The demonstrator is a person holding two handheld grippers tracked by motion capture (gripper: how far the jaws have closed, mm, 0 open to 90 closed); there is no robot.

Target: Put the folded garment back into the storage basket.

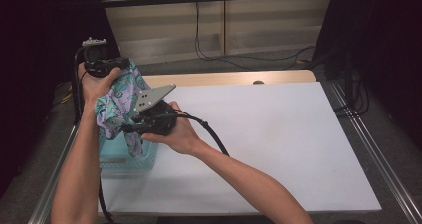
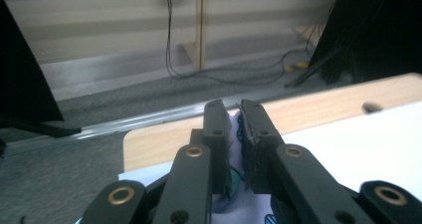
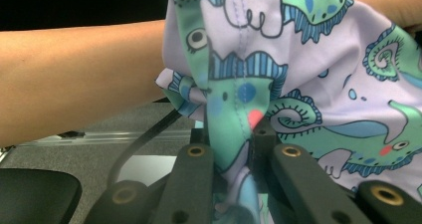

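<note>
Both tongs, left tongs (image 1: 107, 64) at eleven o'clock and right tongs (image 1: 130, 128) below, are pinching the lilac-and-green patterned stretchy cloth (image 1: 122, 102) (probably spreading it) above the pale blue plastic basket (image 1: 127, 162) on the white worktop (image 1: 278, 144).

A stretchy lilac cloth (image 3: 318, 59) is printed with mint-green cartoon sea creatures, blue striped frills, blue dots and small coral-red spots (one creature shows a round white eye). Beneath it in the high view sits a pale turquoise plastic basket (image 1: 127, 159). Each black-jawed right gripper (image 3: 234, 134) and left gripper (image 2: 235, 129) arm carries brass-coloured rivets. The flat white tabletop sheet (image 1: 268, 139) lies over a light wooden board (image 1: 224, 78).
</note>
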